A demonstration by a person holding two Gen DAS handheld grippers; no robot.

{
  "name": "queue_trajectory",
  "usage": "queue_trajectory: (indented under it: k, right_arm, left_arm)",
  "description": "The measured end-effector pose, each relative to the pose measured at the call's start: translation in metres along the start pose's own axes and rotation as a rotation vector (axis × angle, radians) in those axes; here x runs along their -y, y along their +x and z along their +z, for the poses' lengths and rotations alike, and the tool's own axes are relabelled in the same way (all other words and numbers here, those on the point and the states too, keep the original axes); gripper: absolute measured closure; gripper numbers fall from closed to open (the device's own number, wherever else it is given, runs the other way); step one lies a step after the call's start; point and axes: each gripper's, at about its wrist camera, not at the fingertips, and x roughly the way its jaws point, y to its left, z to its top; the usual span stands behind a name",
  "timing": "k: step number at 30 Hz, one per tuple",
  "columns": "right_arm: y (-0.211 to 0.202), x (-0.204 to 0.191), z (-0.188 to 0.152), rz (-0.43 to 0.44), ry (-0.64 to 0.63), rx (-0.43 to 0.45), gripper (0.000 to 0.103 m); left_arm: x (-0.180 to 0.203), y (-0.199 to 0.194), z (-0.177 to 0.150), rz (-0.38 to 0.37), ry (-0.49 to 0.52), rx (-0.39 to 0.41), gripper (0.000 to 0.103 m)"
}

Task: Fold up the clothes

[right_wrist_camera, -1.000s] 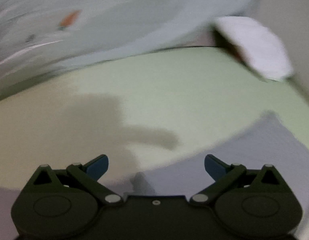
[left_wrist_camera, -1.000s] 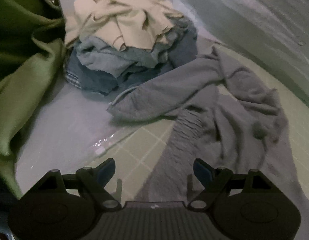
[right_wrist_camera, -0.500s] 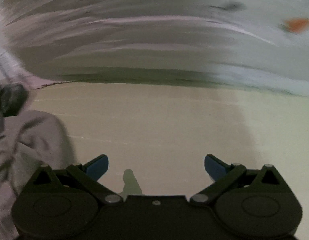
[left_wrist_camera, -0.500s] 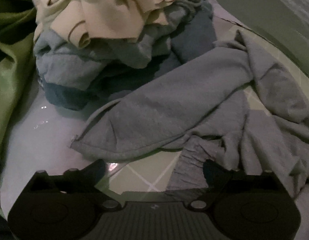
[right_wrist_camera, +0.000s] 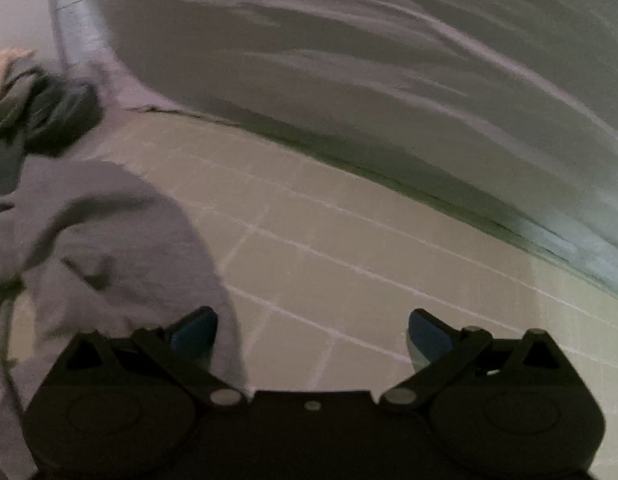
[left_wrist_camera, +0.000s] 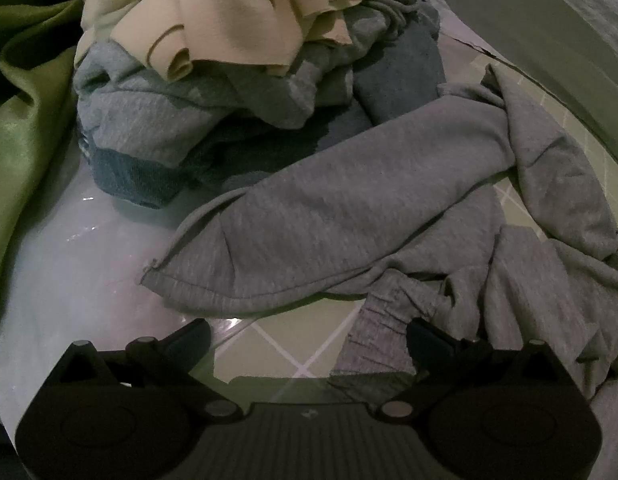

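A crumpled grey sweater-like garment lies spread on a pale green gridded mat. My left gripper is open and empty, low over the mat just in front of the garment's hemmed edge; its right finger is next to a gathered cuff. The same grey garment shows at the left of the right wrist view. My right gripper is open and empty over bare mat, its left finger at the garment's edge.
A pile of clothes stands behind the grey garment: cream fabric on top, light blue and darker blue pieces below. Green cloth hangs at the left. A pale wall or sheet runs behind the mat.
My left gripper has moved forward and down toward the grey garment's hem. My right gripper has swung left, bringing the grey garment into its view.
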Motion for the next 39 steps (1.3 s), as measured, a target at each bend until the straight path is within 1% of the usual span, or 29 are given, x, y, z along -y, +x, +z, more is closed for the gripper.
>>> queue_trajectory:
  k: [3, 6, 7, 9, 11, 12, 14, 16, 17, 18, 19, 21, 22, 23, 24, 25, 26, 27, 29, 32, 36, 39]
  right_arm:
    - [-0.002, 0.022, -0.007, -0.104, 0.000, 0.002, 0.001]
    - [-0.005, 0.054, -0.015, -0.085, 0.106, -0.043, 0.002]
    - [-0.007, 0.061, -0.016, -0.071, 0.137, -0.053, 0.003]
    - [-0.013, 0.068, -0.017, -0.032, 0.163, -0.033, 0.003]
    - [-0.021, 0.069, -0.015, 0.052, 0.186, -0.001, 0.003]
    - [-0.019, 0.064, -0.010, 0.101, 0.198, 0.008, 0.002]
    - [-0.012, 0.050, 0.000, 0.163, 0.198, 0.013, 0.002]
    - [-0.010, 0.036, 0.004, 0.188, 0.150, 0.010, 0.003]
    - [-0.008, 0.030, 0.006, 0.198, 0.124, 0.006, 0.009]
    - [-0.007, 0.024, 0.007, 0.212, 0.104, 0.001, 0.017]
    - [-0.005, 0.018, 0.008, 0.230, 0.085, -0.004, 0.021]
    - [-0.006, 0.007, 0.007, 0.265, 0.057, -0.012, 0.042]
    - [-0.006, 0.001, 0.006, 0.279, 0.041, -0.010, 0.043]
    - [-0.005, -0.003, 0.005, 0.285, 0.019, 0.000, 0.050]
    - [-0.005, -0.007, 0.004, 0.291, -0.003, 0.011, 0.059]
    - [-0.005, -0.011, 0.002, 0.299, -0.024, 0.020, 0.065]
    - [-0.008, -0.010, 0.000, 0.311, -0.042, 0.025, 0.086]
    - [-0.008, -0.011, 0.000, 0.308, -0.060, 0.028, 0.101]
    - [-0.011, -0.009, -0.003, 0.289, -0.099, 0.037, 0.102]
    - [-0.016, 0.002, -0.013, 0.227, -0.108, 0.047, 0.102]
    - [-0.032, 0.043, -0.041, 0.092, -0.040, 0.026, 0.102]
    - [-0.055, 0.081, -0.077, -0.036, 0.022, -0.009, 0.102]
  left_arm:
    - [-0.001, -0.001, -0.002, 0.001, -0.004, 0.002, 0.000]
    - [-0.002, -0.003, -0.005, 0.004, -0.009, 0.004, 0.000]
    - [-0.001, -0.004, -0.005, 0.008, -0.015, 0.001, 0.000]
    - [-0.002, -0.006, -0.007, 0.015, -0.026, -0.011, 0.000]
    - [-0.004, -0.008, -0.008, 0.021, -0.038, -0.024, 0.000]
    - [-0.005, -0.009, -0.010, 0.024, -0.043, -0.031, 0.000]
    - [-0.008, -0.011, -0.013, 0.028, -0.052, -0.044, 0.000]
    - [-0.009, -0.012, -0.016, 0.030, -0.055, -0.048, 0.000]
    - [-0.009, -0.011, -0.016, 0.031, -0.056, -0.048, 0.000]
    - [-0.009, -0.011, -0.017, 0.031, -0.056, -0.049, 0.000]
    - [-0.009, -0.011, -0.018, 0.032, -0.056, -0.049, 0.000]
    - [-0.009, -0.011, -0.019, 0.031, -0.058, -0.051, 0.000]
    - [-0.010, -0.010, -0.018, 0.027, -0.064, -0.056, 0.000]
    - [-0.010, -0.010, -0.018, 0.025, -0.069, -0.061, 0.000]
    - [-0.010, -0.009, -0.018, 0.023, -0.072, -0.064, 0.000]
    - [-0.010, -0.010, -0.018, 0.024, -0.072, -0.062, 0.000]
    - [-0.009, -0.010, -0.019, 0.025, -0.071, -0.061, 0.000]
    - [-0.009, -0.010, -0.019, 0.026, -0.070, -0.059, 0.000]
    - [-0.008, -0.010, -0.020, 0.026, -0.068, -0.057, 0.000]
    - [-0.011, -0.009, -0.021, 0.010, -0.078, -0.061, 0.000]
    - [-0.015, -0.008, -0.022, -0.012, -0.094, -0.064, 0.000]
    - [-0.016, -0.008, -0.023, -0.013, -0.090, -0.061, 0.000]
